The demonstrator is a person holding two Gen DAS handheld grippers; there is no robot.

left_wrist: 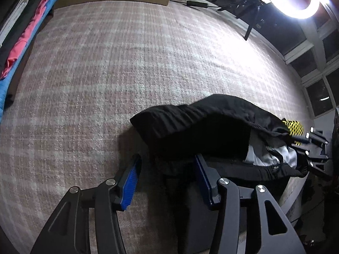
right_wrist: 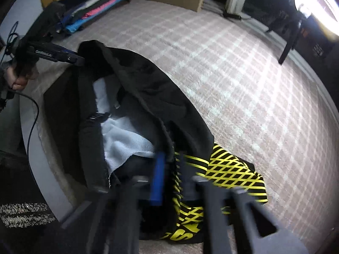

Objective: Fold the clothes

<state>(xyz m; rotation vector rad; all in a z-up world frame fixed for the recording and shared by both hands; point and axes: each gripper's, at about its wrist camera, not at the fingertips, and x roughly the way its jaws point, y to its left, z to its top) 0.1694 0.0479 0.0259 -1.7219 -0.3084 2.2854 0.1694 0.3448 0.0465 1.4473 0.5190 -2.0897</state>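
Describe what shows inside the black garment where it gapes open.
Inside the black garment, a white lining shows in the right wrist view. Farther in, black folds cover everything. The garment's yellow-patterned end lies on the checked blanket.

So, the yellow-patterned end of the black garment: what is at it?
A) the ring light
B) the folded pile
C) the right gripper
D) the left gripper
C: in the right wrist view the right gripper has its fingers closed around the black garment right at the yellow pattern, while the left gripper is at the far end.
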